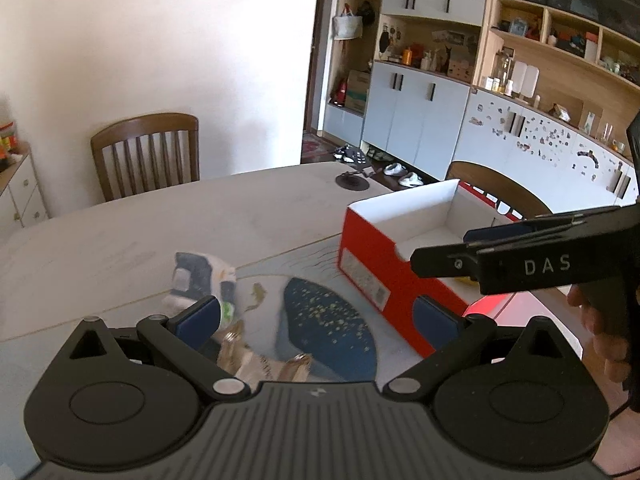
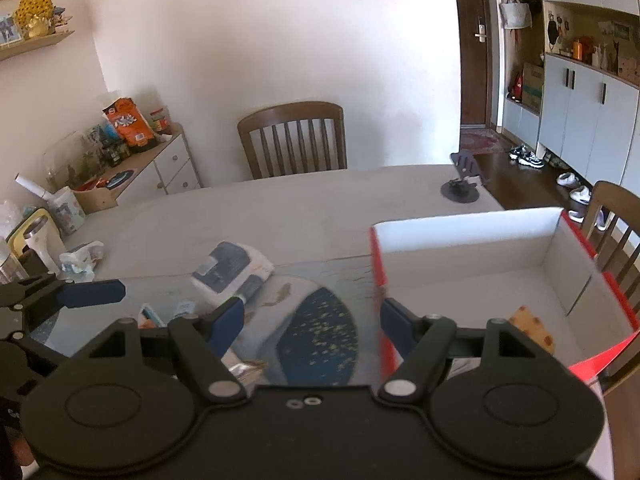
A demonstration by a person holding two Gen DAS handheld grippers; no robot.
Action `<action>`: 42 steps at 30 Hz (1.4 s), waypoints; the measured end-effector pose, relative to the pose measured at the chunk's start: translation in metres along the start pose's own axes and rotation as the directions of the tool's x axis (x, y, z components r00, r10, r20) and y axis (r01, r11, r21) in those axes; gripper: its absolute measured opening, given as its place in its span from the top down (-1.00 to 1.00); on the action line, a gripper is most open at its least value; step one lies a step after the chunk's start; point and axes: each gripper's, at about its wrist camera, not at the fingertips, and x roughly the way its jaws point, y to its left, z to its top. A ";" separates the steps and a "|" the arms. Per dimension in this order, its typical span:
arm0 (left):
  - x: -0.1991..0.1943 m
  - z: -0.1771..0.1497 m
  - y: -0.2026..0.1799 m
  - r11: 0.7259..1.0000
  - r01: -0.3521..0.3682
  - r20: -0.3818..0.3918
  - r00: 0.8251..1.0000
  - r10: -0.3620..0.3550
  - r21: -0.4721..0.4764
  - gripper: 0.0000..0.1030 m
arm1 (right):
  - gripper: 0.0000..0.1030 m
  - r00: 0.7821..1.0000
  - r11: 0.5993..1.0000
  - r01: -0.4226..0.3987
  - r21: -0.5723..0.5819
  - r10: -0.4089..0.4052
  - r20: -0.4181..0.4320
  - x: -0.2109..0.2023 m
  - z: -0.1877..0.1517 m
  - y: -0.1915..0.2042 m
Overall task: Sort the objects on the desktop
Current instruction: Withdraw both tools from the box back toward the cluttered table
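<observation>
An open red box (image 1: 384, 276) with a white inside stands at the right end of a blue patterned mat (image 1: 328, 320). In the right wrist view a yellow-orange item (image 2: 532, 328) lies in the red box (image 2: 472, 280). A white and blue packet (image 1: 200, 280) (image 2: 232, 268) rests at the mat's far left edge. A shiny wrapper (image 1: 260, 360) lies on the mat, low between my left gripper's fingers. My left gripper (image 1: 316, 318) is open and holds nothing. My right gripper (image 2: 312, 324) is open and empty, straddling the box's near left wall; from the side the right gripper (image 1: 444, 246) hovers over the box.
Small packets (image 2: 152, 316) lie on the mat's left part, beside a blue pad (image 2: 92, 294) of my left gripper. A crumpled pack (image 2: 82, 258) and a phone stand (image 2: 460, 190) sit on the pale table (image 2: 280, 208). Wooden chairs (image 2: 296, 140) stand behind and at the right.
</observation>
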 end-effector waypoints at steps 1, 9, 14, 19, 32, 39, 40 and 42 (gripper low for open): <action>-0.002 -0.002 0.003 1.000 0.002 -0.001 1.000 -0.002 -0.004 -1.00 | -0.45 1.000 1.000 -0.003 -0.002 0.003 -0.002 0.000 -0.002 0.004; -0.021 -0.026 0.035 0.999 -0.031 -0.003 1.000 0.031 -0.038 -1.00 | -0.45 1.000 0.999 -0.021 -0.047 0.020 -0.011 0.008 -0.012 0.039; -0.028 -0.039 0.055 0.997 -0.044 -0.010 0.999 0.044 -0.062 -1.00 | -0.45 0.999 0.996 -0.037 -0.076 0.035 -0.026 0.017 -0.019 0.054; -0.030 -0.055 0.073 0.993 -0.078 -0.031 0.997 0.076 -0.083 -1.00 | -0.45 0.998 0.992 -0.051 -0.111 0.046 -0.046 0.032 -0.027 0.062; -0.024 -0.100 0.119 0.973 -0.164 -0.126 0.981 0.145 -0.161 -1.00 | -0.45 0.992 0.979 -0.073 -0.190 0.051 -0.119 0.066 -0.043 0.084; -0.010 -0.119 0.130 0.969 -0.183 -0.172 0.973 0.154 -0.168 -1.00 | -0.45 0.988 0.974 -0.081 -0.210 0.051 -0.147 0.087 -0.049 0.090; -0.008 -0.122 0.132 0.968 -0.184 -0.176 0.972 0.154 -0.170 -1.00 | -0.45 0.987 0.974 -0.081 -0.213 0.049 -0.152 0.090 -0.050 0.091; -0.005 -0.126 0.137 0.966 -0.188 -0.188 0.970 0.155 -0.175 -1.00 | -0.45 0.985 0.971 -0.084 -0.222 0.048 -0.164 0.096 -0.050 0.093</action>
